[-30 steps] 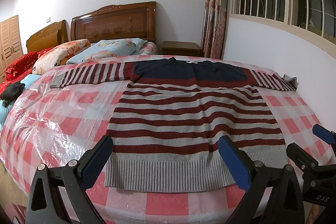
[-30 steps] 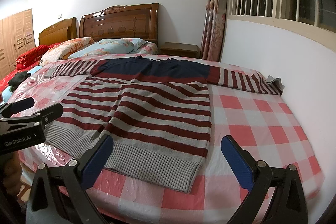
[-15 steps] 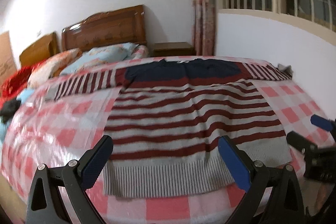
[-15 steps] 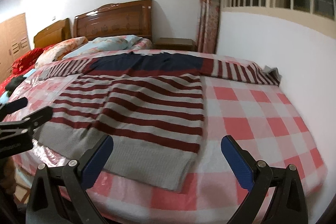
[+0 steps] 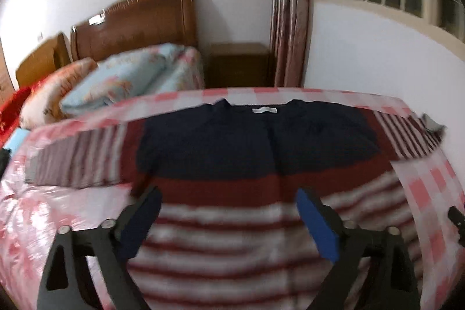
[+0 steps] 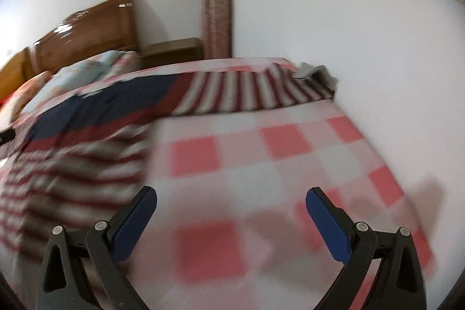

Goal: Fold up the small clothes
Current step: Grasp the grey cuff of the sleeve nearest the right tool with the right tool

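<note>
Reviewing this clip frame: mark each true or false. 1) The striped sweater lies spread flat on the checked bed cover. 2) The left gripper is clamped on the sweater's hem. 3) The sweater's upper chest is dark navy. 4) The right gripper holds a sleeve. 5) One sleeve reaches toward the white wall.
1) True: the sweater lies spread on the checked cover.
2) False: the left gripper is open above the striped body, its jaws just closing a little, nothing clamped.
3) True.
4) False: the right gripper is open over bare cover.
5) True: the sleeve ends by the wall.
</note>
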{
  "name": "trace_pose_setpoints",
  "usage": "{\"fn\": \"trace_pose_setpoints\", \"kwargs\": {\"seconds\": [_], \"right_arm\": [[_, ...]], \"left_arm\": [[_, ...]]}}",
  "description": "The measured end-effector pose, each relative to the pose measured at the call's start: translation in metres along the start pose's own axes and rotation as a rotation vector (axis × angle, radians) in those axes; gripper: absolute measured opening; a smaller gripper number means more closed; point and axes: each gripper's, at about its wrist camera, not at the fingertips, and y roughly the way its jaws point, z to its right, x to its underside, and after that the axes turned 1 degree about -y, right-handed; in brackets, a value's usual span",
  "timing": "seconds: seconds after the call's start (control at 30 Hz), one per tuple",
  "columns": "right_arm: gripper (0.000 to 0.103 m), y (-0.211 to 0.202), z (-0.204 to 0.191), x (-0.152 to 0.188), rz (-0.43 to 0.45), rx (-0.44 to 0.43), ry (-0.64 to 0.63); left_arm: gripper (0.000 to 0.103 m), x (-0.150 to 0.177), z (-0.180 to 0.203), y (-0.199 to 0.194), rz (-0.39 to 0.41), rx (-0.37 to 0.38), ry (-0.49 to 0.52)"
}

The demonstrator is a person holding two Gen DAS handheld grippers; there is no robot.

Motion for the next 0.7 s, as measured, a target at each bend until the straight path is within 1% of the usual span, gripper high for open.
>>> {"fn": "trace_pose_setpoints", "kwargs": {"seconds": [0.03, 0.07, 0.1, 0.13, 0.17, 0.23, 0.37, 0.43, 0.47, 0.5, 0.53, 0.57, 0.6, 0.7], "right_arm": [[0.103, 0.012, 0.011, -0.011, -0.016, -0.011, 0.050], [0.103, 0.021, 0.022, -0.021, -0.024, -0.018, 0.095], [0.103, 0.032, 0.036, -0.033, -0.026, -0.001, 0.144], [0.103, 0.042, 0.050, -0.045, -0.020, 0.043, 0.185], [0.103, 0.047, 0.058, -0.054, -0.010, 0.072, 0.200], [0.103, 0.059, 0.070, -0.072, 0.018, 0.138, 0.171], [0.103, 0.082, 0.075, -0.104, 0.035, 0.244, 0.040], [0.103, 0.095, 0.069, -0.119, 0.040, 0.322, -0.083], [0.103, 0.099, 0.062, -0.123, 0.038, 0.353, -0.144], [0.103, 0.108, 0.053, -0.128, 0.037, 0.408, -0.240], [0.103, 0.115, 0.047, -0.131, 0.036, 0.451, -0.308], [0.103, 0.126, 0.042, -0.134, 0.025, 0.503, -0.383], [0.103, 0.136, 0.039, -0.136, 0.003, 0.540, -0.432], [0.103, 0.173, 0.038, -0.139, -0.105, 0.623, -0.553]], "left_arm": [[0.087, -0.006, 0.004, 0.013, -0.016, 0.017, -0.008], [0.085, -0.013, 0.009, 0.027, -0.021, 0.051, -0.018], [0.085, -0.016, 0.013, 0.035, -0.016, 0.076, -0.025], [0.085, -0.019, 0.017, 0.046, -0.013, 0.100, -0.033], [0.085, -0.021, 0.020, 0.054, -0.018, 0.105, -0.039], [0.085, -0.023, 0.025, 0.072, -0.038, 0.115, -0.048], [0.085, -0.021, 0.034, 0.095, -0.083, 0.163, 0.002], [0.085, -0.018, 0.038, 0.100, -0.108, 0.172, 0.023], [0.084, -0.018, 0.040, 0.099, -0.102, 0.168, 0.029], [0.084, -0.018, 0.041, 0.099, -0.105, 0.173, 0.034], [0.084, -0.017, 0.042, 0.099, -0.107, 0.166, 0.041], [0.085, -0.017, 0.043, 0.099, -0.108, 0.160, 0.046], [0.085, -0.017, 0.045, 0.100, -0.110, 0.152, 0.054], [0.086, -0.016, 0.049, 0.101, -0.114, 0.137, 0.070]]}}
